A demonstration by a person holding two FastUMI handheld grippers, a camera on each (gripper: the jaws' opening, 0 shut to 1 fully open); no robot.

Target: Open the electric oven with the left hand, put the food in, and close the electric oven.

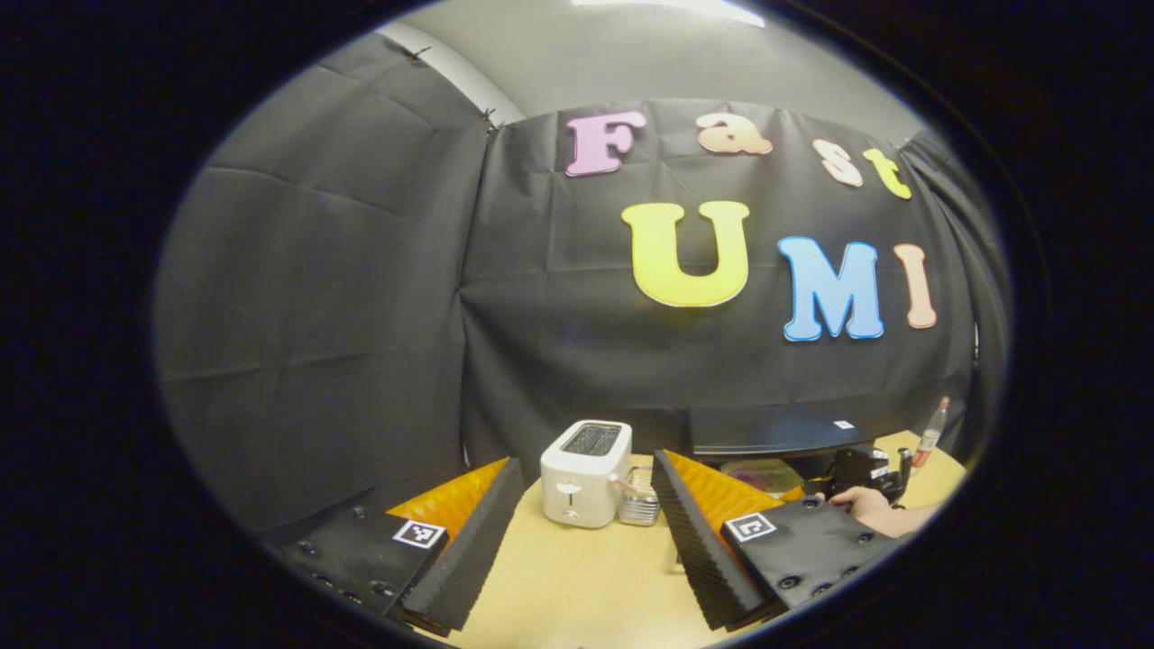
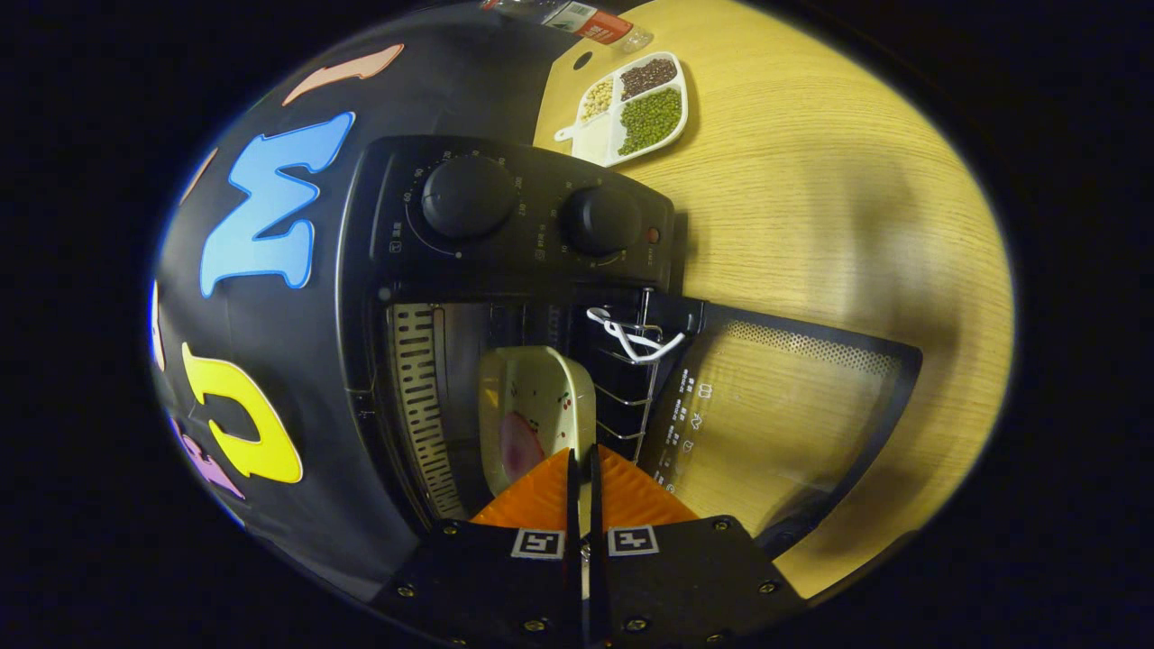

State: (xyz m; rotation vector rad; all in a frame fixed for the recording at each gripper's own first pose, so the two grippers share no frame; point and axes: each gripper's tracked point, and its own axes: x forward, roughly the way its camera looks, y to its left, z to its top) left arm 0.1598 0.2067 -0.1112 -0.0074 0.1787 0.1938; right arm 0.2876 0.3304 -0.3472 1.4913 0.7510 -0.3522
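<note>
The black electric oven [image 2: 505, 216] stands with its glass door [image 2: 784, 424] swung fully open over the wooden table. A cream dish [image 2: 532, 406] with pink food lies inside the cavity on the wire rack. My right gripper [image 2: 582, 458] is shut on the dish's near rim, at the oven's mouth. In the left gripper view my left gripper [image 1: 586, 518] hangs open above the table with nothing between its fingers, facing a white toaster [image 1: 584, 473]. The oven [image 1: 775, 431] lies to its right, where a hand [image 1: 870, 507] holds the right gripper [image 1: 852, 469].
A white divided tray [image 2: 622, 135] of beans and a bottle [image 2: 586, 18] sit on the table beyond the oven's knob panel. A small ribbed container [image 1: 638, 505] stands against the toaster. The bottle [image 1: 933, 433] is at the table's far right corner.
</note>
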